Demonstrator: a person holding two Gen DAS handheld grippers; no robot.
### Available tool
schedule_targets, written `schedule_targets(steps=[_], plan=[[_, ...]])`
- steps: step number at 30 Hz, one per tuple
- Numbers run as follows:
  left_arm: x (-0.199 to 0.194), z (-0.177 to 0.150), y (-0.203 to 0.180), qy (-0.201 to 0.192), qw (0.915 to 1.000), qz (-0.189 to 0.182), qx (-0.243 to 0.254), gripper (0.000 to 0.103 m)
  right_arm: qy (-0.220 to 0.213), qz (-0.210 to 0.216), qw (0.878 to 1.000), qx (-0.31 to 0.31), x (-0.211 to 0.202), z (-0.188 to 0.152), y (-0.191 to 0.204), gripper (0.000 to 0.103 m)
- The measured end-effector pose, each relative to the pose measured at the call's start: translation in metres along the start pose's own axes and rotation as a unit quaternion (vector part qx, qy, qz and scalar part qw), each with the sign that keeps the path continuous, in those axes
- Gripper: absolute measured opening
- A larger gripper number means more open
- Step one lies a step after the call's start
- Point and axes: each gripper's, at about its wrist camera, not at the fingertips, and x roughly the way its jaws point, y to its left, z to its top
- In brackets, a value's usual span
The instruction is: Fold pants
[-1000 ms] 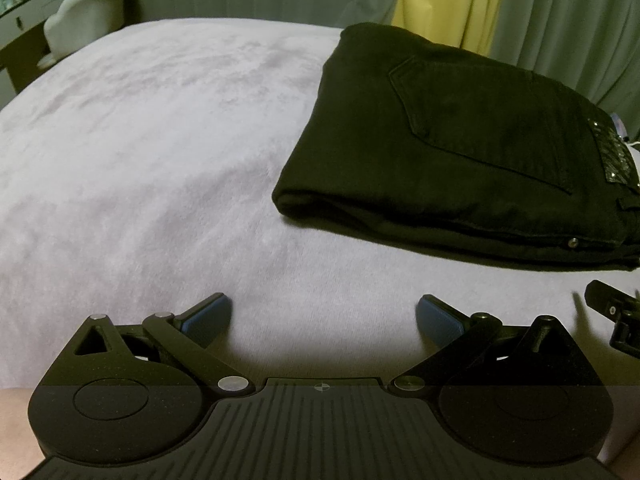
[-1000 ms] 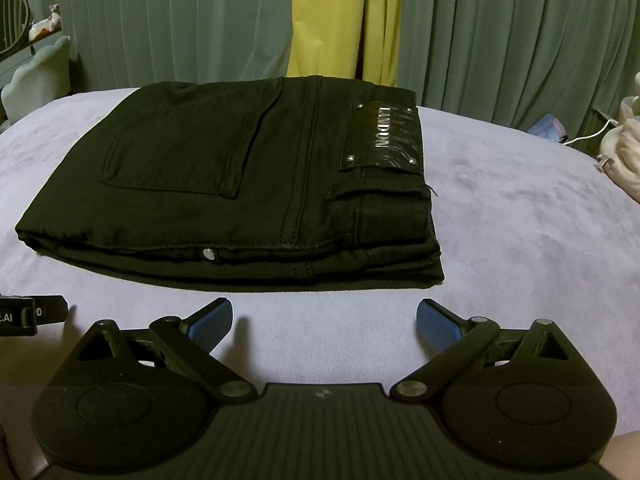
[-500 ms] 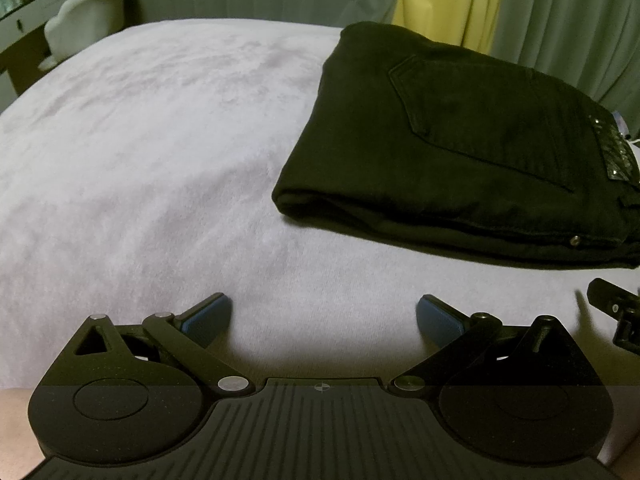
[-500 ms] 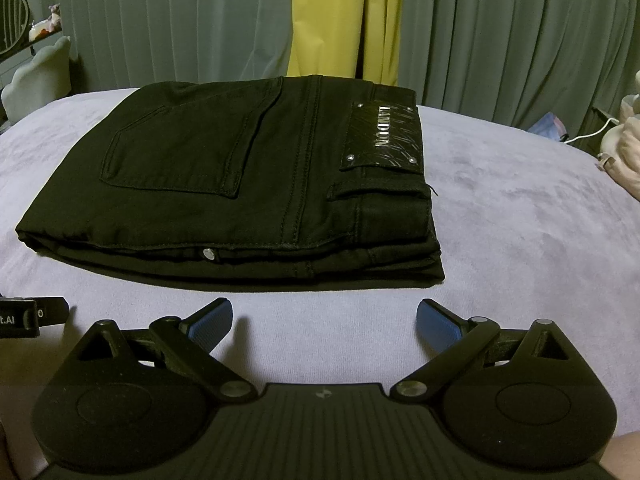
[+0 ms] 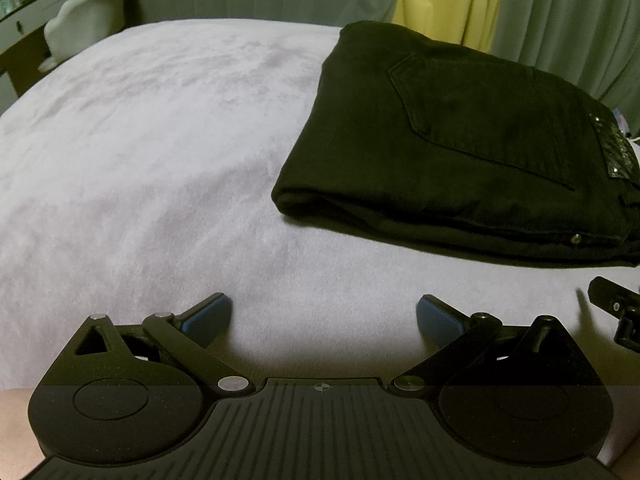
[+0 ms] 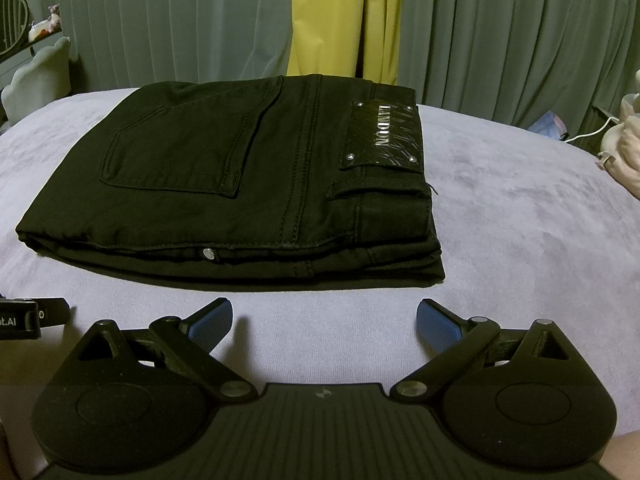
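Observation:
The black pants (image 6: 240, 184) lie folded in a flat rectangular stack on the pale lilac bed cover (image 6: 520, 240), back pocket and leather brand patch (image 6: 382, 136) facing up. They also show at the upper right of the left wrist view (image 5: 460, 152). My right gripper (image 6: 324, 320) is open and empty, just in front of the stack's near edge, apart from it. My left gripper (image 5: 324, 316) is open and empty over bare cover, left of and nearer than the stack. Part of the right gripper (image 5: 616, 312) shows at the left view's right edge.
Grey-green curtains (image 6: 500, 20) with a yellow strip (image 6: 324, 16) hang behind the bed. A pale chair back (image 5: 84, 36) and a desk stand at the far left. Small items and a white cable (image 6: 592, 128) lie at the bed's far right edge.
Almost nothing. Both grippers stay open and hold their places; the views shift only very slightly. The pants have not moved.

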Motion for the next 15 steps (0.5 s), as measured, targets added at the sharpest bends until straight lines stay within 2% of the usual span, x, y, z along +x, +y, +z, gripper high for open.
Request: schedule_targets(steps=[15], plan=[[-0.0004,-0.0003,0.0003,0.000,1.0000,0.002,0.001,0.103,0.000,0.000,1.000,0.000,0.0001,0.0003,-0.0007,0.099]])
